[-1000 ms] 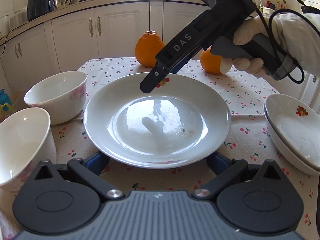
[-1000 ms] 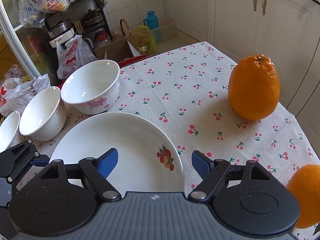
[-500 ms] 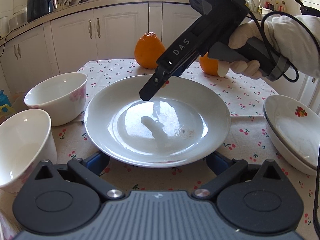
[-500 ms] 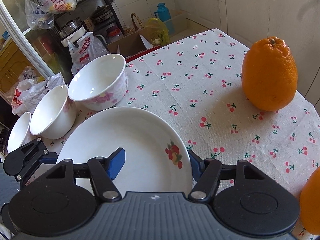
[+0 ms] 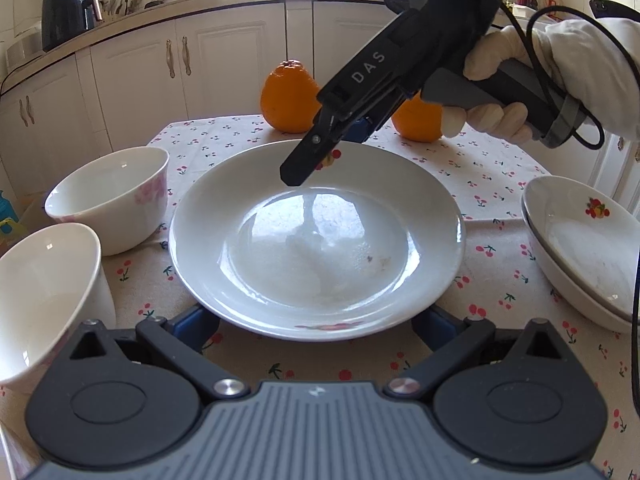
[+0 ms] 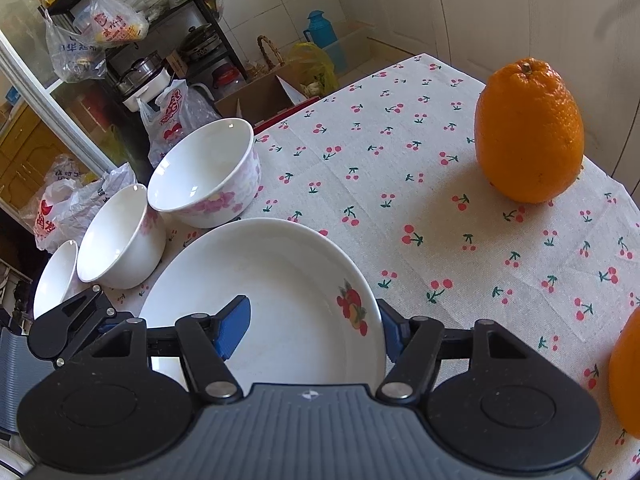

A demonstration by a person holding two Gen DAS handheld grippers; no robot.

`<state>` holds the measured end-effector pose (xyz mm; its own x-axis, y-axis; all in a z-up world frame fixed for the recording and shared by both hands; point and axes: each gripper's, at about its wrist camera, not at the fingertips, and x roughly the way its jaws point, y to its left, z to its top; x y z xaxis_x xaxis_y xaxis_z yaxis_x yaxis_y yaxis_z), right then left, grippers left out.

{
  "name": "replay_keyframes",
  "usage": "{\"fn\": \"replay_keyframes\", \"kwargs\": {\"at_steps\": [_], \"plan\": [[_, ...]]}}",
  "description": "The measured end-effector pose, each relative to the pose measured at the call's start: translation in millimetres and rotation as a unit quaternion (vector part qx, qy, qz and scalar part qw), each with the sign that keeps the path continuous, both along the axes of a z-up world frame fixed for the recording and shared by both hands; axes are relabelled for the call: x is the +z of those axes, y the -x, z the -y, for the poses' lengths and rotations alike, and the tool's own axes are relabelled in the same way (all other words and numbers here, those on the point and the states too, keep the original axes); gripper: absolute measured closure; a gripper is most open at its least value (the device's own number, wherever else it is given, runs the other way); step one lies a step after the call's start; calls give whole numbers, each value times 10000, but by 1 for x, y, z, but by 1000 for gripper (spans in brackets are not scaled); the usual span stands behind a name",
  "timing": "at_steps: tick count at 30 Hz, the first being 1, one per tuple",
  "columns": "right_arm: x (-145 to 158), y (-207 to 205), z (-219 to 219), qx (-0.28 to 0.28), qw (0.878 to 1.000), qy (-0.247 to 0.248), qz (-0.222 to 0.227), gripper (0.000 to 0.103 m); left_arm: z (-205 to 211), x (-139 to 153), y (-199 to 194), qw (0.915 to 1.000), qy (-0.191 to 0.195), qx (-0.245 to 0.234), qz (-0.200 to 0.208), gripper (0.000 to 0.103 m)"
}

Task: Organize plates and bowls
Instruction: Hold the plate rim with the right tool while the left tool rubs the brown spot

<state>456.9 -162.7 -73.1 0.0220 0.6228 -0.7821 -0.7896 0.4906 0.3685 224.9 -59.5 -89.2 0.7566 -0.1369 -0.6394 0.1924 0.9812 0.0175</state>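
Cherry-print cloth covers the table [image 6: 460, 208], where the right gripper [image 6: 316, 330], wide a second ago, has just closed onto the plate's [image 6: 280, 280] rim, while the left gripper [image 5: 316, 322] straddles its near edge, unclamped.

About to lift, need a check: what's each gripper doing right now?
Left gripper: open, near rim of the plate between its fingers.
Right gripper: jaws have just been closing; now shut on the plate's rim.
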Motion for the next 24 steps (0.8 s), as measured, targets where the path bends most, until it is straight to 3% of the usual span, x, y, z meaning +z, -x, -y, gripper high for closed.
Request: {"fn": "replay_keyframes", "kwargs": {"at_steps": [11,24], "plan": [[16,22,23,-197,9998,-85,-28,31,6,19,17,9994,-51,-345,40,2],[47,69,72,-576,9980,-136,240,31,32,43,42,9961,-94,-866,141,2]]}}
